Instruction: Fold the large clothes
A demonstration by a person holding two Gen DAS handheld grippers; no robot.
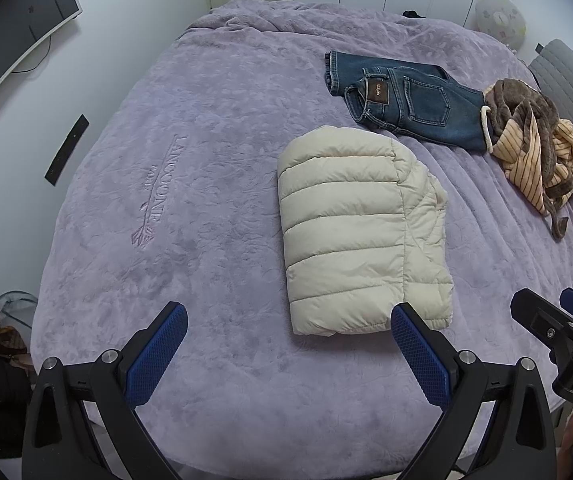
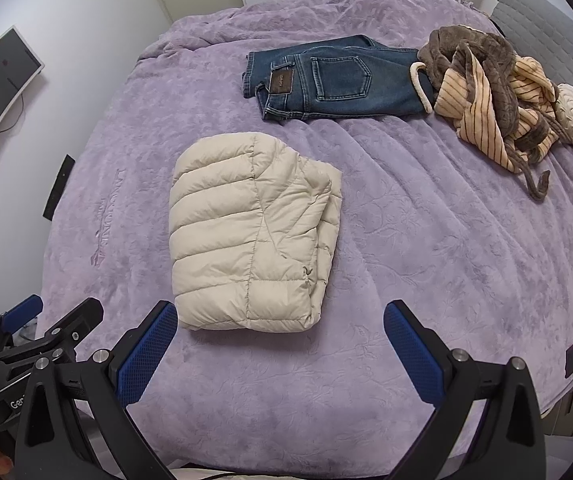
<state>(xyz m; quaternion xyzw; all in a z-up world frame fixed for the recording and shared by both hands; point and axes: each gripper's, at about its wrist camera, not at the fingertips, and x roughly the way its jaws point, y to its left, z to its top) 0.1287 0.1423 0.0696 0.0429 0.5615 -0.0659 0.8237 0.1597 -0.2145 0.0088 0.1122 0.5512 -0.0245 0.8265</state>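
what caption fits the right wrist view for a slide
Open right tongs hover before a folded cream puffer jacket on a purple bedspread, folded jeans and a crumpled striped robe behind.

You are working under soft, even indoor light that seems to fall from overhead, so the purple bedspread (image 1: 214, 184) reads clearly in both wrist views and the folded cream puffer jacket (image 2: 246, 240) throws only a faint shadow along its near edge, with no hard glare anywhere. Both pictures are sharp through the middle, down to the stitching on the folded jeans (image 1: 410, 100). Your fisheye lenses bend the bed's outline into a dome, curve the wall-mounted monitor (image 1: 18, 28), and leave black vignetting in the corners.
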